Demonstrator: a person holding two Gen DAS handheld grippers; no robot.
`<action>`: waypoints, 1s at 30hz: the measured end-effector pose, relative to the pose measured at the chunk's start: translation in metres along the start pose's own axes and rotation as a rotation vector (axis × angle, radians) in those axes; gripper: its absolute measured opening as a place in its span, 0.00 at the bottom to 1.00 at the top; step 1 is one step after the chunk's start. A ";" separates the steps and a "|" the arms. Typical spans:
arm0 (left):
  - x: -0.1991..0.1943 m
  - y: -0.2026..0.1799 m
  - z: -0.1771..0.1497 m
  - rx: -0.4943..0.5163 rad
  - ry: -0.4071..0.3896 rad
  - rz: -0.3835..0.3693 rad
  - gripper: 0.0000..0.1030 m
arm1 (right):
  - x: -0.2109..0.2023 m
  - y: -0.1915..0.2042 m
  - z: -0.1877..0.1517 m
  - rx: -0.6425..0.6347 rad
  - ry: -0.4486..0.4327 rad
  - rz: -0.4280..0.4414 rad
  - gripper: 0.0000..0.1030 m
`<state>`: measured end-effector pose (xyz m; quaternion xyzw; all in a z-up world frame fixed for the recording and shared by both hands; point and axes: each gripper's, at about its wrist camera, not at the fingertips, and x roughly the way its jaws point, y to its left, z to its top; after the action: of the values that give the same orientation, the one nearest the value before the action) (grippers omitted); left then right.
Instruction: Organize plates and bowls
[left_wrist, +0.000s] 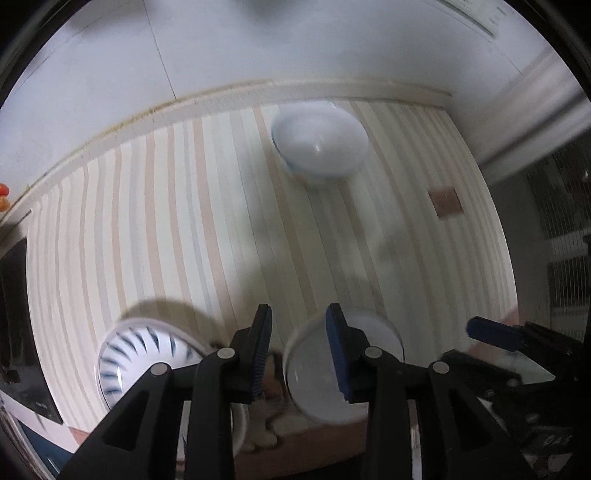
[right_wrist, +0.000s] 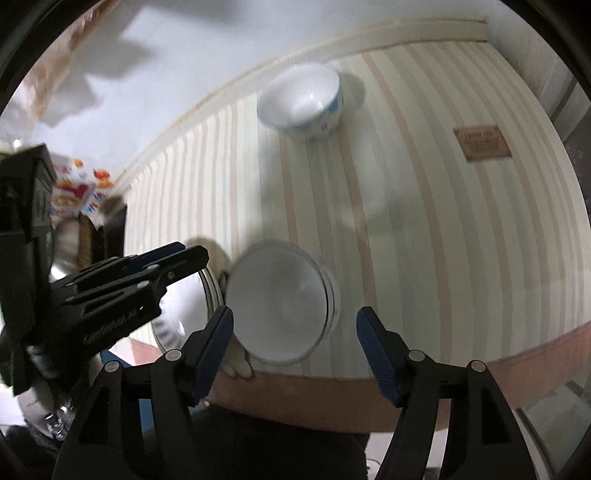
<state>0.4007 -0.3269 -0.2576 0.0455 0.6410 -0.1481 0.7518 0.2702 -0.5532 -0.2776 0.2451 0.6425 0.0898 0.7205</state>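
Observation:
A white bowl with blue marks (left_wrist: 320, 144) (right_wrist: 301, 100) stands at the far side of the striped tablecloth. A plain white bowl (left_wrist: 314, 373) (right_wrist: 277, 306) sits near the front edge. A white plate with blue dashes (left_wrist: 144, 354) (right_wrist: 184, 306) lies to its left. My left gripper (left_wrist: 299, 347) is open above the near bowl's left rim, one finger over the bowl; it also shows in the right wrist view (right_wrist: 177, 254). My right gripper (right_wrist: 295, 339) is open and empty, its fingers either side of the near bowl, above it.
The striped cloth (left_wrist: 184, 221) covers the table, with a brown label (right_wrist: 482, 143) at the right. A white wall runs behind. Colourful packaging (right_wrist: 77, 188) and dark objects stand at the left. The table's front edge (right_wrist: 369, 398) is just below the grippers.

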 end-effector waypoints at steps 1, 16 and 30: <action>0.001 0.004 0.009 -0.009 -0.003 0.000 0.28 | -0.002 -0.003 0.008 0.008 -0.011 0.006 0.70; 0.092 0.033 0.148 -0.087 0.087 -0.005 0.27 | 0.043 -0.050 0.174 0.115 -0.083 -0.021 0.71; 0.156 0.022 0.165 -0.041 0.159 -0.024 0.15 | 0.126 -0.069 0.223 0.147 0.019 -0.039 0.20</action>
<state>0.5844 -0.3746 -0.3840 0.0339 0.7019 -0.1400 0.6976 0.4933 -0.6100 -0.4092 0.2841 0.6589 0.0307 0.6958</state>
